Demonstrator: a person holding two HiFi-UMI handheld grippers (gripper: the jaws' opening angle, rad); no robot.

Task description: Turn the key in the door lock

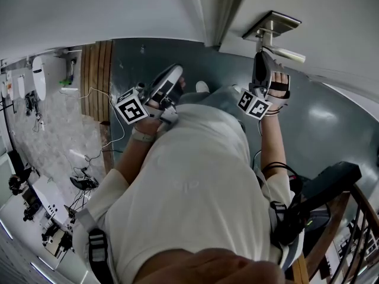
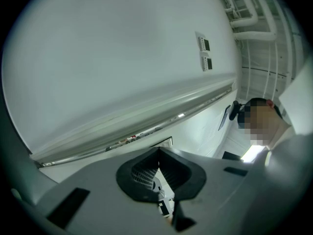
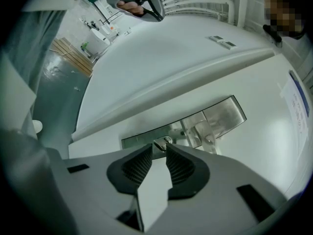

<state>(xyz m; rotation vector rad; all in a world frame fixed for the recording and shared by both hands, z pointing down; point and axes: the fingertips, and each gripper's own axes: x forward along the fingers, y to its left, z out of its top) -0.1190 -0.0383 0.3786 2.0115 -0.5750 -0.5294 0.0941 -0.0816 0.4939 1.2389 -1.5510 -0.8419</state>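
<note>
A silver lock plate [image 3: 230, 112] with a lever handle [image 3: 203, 133] is set in the white door. A small metal key [image 3: 161, 142] sticks out of the plate just left of the handle. My right gripper [image 3: 160, 148] points at it, the ribbed pads pinching the key's head at their tips. In the head view my right gripper [image 1: 260, 54] reaches up under the handle [image 1: 289, 55], and the key is hidden there. My left gripper [image 1: 176, 71] hangs back in the air, away from the door. Its jaws [image 2: 159, 152] meet at the tips with nothing between them.
The white door and frame [image 1: 331, 16] fill the upper right. A wooden stair railing [image 1: 355, 218] stands at the lower right. Benches with equipment [image 1: 35, 212] and cables lie at the left on the grey floor [image 1: 331, 123]. A person [image 2: 264, 119] stands nearby.
</note>
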